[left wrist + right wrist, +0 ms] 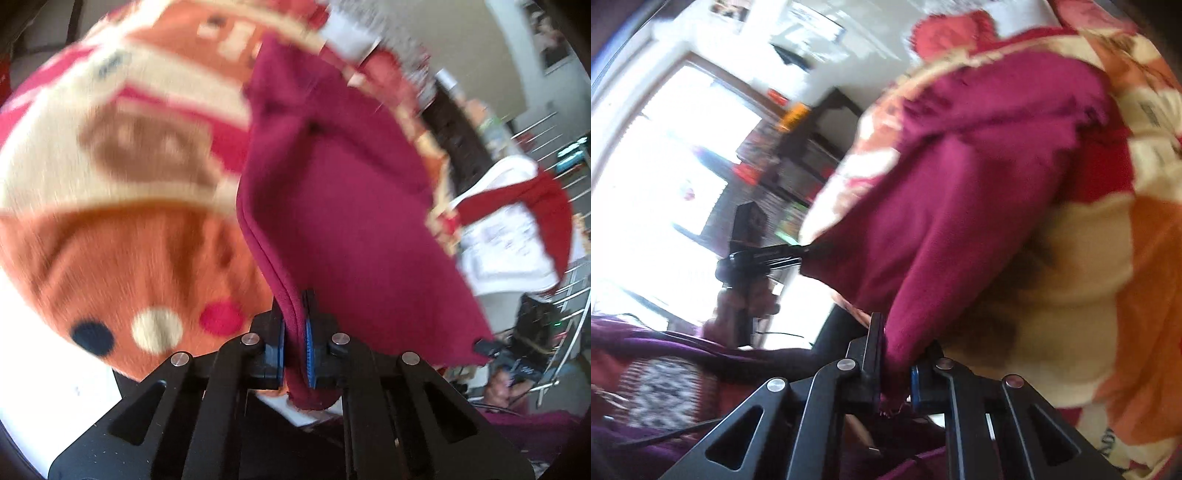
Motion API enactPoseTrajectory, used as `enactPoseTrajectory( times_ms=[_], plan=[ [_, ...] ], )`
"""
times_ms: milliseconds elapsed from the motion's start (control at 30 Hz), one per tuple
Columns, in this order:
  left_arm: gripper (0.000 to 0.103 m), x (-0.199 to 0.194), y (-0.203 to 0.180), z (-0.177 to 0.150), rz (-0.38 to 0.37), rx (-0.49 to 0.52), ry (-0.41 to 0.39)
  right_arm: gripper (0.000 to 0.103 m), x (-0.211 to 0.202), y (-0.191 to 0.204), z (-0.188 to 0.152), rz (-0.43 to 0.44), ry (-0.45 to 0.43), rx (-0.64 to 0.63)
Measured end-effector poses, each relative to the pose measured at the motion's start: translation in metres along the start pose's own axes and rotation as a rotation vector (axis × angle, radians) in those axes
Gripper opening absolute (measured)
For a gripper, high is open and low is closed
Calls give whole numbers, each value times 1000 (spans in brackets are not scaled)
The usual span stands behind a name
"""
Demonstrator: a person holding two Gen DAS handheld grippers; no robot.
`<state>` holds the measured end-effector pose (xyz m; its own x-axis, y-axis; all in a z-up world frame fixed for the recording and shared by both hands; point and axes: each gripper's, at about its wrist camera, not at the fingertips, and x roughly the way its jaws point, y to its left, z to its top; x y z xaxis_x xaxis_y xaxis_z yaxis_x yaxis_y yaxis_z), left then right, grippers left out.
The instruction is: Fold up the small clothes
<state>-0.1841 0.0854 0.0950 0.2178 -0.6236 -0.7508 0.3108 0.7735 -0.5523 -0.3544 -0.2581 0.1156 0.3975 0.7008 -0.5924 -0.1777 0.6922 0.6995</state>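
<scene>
Both your grippers pinch the maroon garment (343,206).

Left gripper (295,354) and right gripper (895,373) clamp its edges above the cartoon-print blanket (110,221); a bright window (665,166) at nine o'clock.

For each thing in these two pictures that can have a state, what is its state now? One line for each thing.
Left gripper: shut on the hemmed edge of the maroon cloth.
Right gripper: shut on another corner of the same cloth.
Maroon cloth: held by both grippers, lifted, hanging loosely, not folded yet.
Patterned blanket: spread out under the cloth.
White and red garment: lying aside, untouched.
</scene>
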Motion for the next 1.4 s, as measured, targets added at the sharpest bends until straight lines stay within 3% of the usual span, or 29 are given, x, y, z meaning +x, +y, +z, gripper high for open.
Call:
enactPoseTrajectory(
  times_ms=[167, 300, 500, 833, 1067, 1167, 1200, 1233, 1267, 1300, 1333, 1400],
  plan=[
    [7, -25, -15, 18, -24, 44, -74, 10, -15, 8, 21, 35, -79, -34],
    [7, -22, -19, 34, -27, 52, -80, 10, -27, -3, 43, 2, -152, -23],
    [7, -15, -31, 88, -2, 58, -161, 10, -48, -21, 90, -54, -275, -28],
    [7, 56, -52, 207, 109, 105, -252, 10, -29, -90, 202, -223, -317, 52],
    [7, 111, -34, 273, 192, 39, -240, 10, -2, -144, 264, -312, -317, 127],
    [8, 132, -19, 291, 188, 8, -201, 10, 12, -162, 283, -321, -303, 149],
    [9, 136, -16, 294, 183, -3, -187, 15, 16, -167, 288, -327, -286, 158],
    [15, 141, -11, 297, 155, -23, -164, 21, 19, -170, 291, -335, -273, 160],
    [22, 141, -8, 298, 127, -41, -150, 35, 19, -171, 294, -333, -266, 159],
    [44, 140, -6, 297, 110, -51, -150, 45, 16, -170, 294, -325, -278, 154],
    [65, 133, -4, 297, 83, -60, -173, 48, 10, -167, 292, -331, -306, 143],
    [74, 117, -4, 294, 49, -64, -234, 50, -8, -158, 284, -336, -370, 115]
  ],
)
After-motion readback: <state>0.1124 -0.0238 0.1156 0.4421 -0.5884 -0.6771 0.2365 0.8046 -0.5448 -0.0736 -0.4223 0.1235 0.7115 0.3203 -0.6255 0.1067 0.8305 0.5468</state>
